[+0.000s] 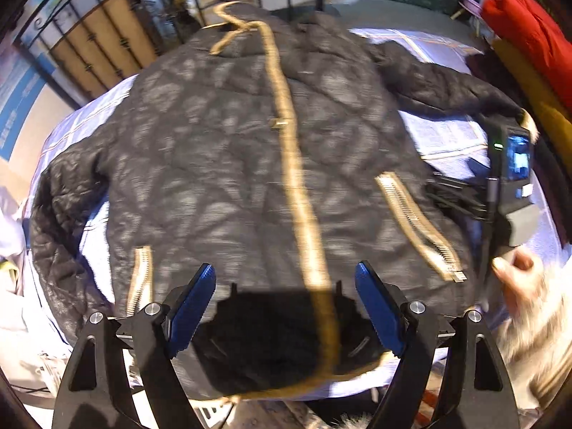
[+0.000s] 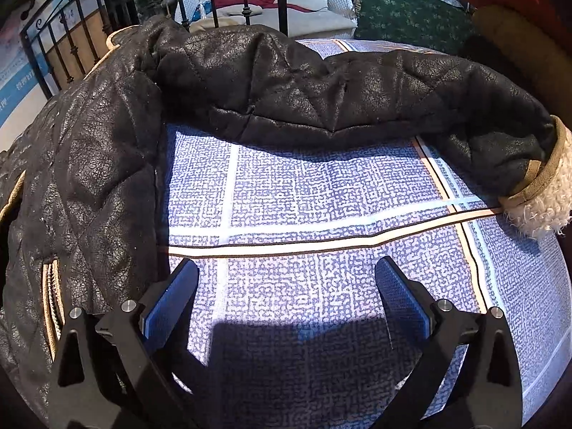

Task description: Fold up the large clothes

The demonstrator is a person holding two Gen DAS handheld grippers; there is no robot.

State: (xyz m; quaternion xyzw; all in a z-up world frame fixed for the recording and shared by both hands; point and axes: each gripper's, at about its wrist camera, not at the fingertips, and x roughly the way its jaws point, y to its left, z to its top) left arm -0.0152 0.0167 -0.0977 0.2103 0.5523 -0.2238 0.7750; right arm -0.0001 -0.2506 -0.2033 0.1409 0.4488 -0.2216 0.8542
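Lying flat under left claw (image 1: 286, 279): jacket (image 1: 221, 136)

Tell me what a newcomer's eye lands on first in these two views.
The big black quilted jacket lies spread front-up across the blue patterned bedcover, its tan zipper strip running down the middle. In the right wrist view its sleeve stretches out sideways, ending in a fluffy cream cuff. Both the left gripper and the right gripper hover with jaws open, holding nothing.
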